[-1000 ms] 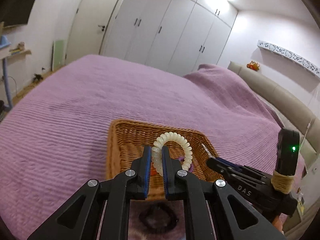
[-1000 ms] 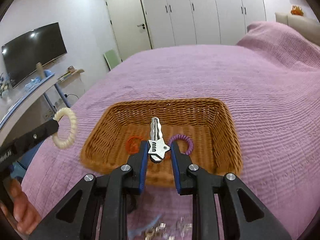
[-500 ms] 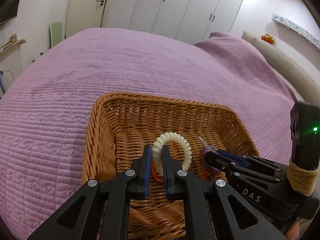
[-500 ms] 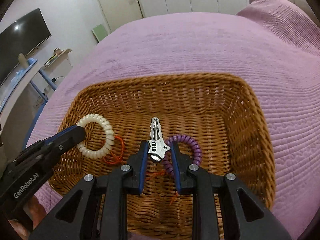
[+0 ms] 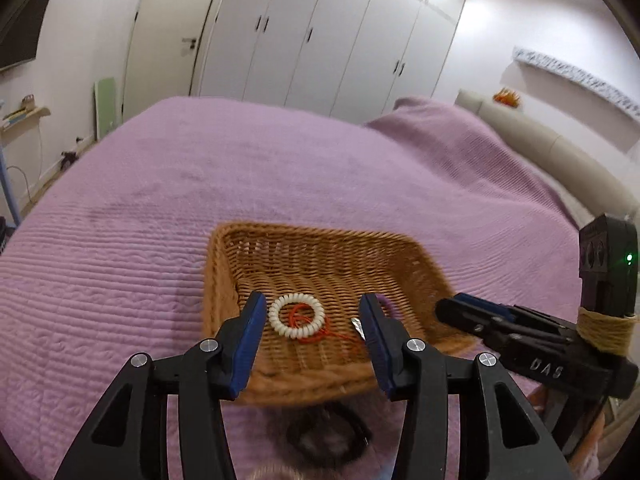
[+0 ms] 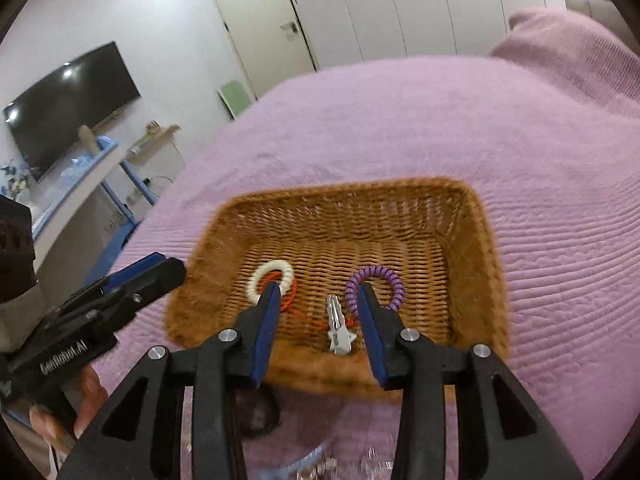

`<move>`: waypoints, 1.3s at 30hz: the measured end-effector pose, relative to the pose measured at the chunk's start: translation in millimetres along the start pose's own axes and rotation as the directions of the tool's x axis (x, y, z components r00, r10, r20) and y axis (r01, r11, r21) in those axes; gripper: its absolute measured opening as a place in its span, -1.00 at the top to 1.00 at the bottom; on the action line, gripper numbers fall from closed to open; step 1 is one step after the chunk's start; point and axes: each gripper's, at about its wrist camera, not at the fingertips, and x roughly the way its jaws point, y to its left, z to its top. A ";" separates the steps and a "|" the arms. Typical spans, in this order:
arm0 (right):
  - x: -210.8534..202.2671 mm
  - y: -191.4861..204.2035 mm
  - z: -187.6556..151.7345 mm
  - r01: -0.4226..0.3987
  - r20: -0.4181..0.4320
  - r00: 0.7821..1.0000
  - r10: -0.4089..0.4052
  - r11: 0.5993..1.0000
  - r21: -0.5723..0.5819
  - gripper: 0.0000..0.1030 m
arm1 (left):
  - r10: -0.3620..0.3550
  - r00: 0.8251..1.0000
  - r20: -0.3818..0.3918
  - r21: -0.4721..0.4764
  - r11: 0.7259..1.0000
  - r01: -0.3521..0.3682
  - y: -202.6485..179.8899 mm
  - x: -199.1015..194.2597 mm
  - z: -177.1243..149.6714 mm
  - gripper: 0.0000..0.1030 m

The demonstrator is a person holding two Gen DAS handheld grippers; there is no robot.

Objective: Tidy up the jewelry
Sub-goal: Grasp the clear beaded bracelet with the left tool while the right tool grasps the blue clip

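A wicker basket sits on the purple bedspread. In it lie a white coil hair tie on top of an orange one, a purple coil tie and a silver hair clip. My left gripper is open and empty above the basket's near side. My right gripper is open and empty above the clip; it also shows in the left wrist view.
A dark hair tie lies on the bedspread just in front of the basket. Small shiny pieces and a blue item lie nearer still. A desk and TV stand left of the bed, wardrobes behind.
Both grippers have opened. The white coil tie and the silver clip dropped into the basket. Both grippers have pulled back and up from the basket.
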 end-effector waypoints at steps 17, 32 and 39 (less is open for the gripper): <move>-105.0 -1.0 -99.8 -0.043 0.049 0.998 0.043 0.999 0.012 0.11 | -0.013 0.998 0.065 -0.009 1.000 0.013 15.7 -145.8 -79.8 0.03; -27.3 44.6 -161.5 -0.074 -0.140 0.987 0.079 0.996 0.045 0.11 | -0.011 0.987 -0.159 -0.118 0.993 -0.008 63.7 -54.1 -122.7 0.03; 10.3 40.3 -150.0 0.026 -0.191 0.982 0.009 0.983 0.182 0.11 | -0.020 0.972 -0.234 -0.088 0.996 0.000 62.9 -17.5 -120.6 0.03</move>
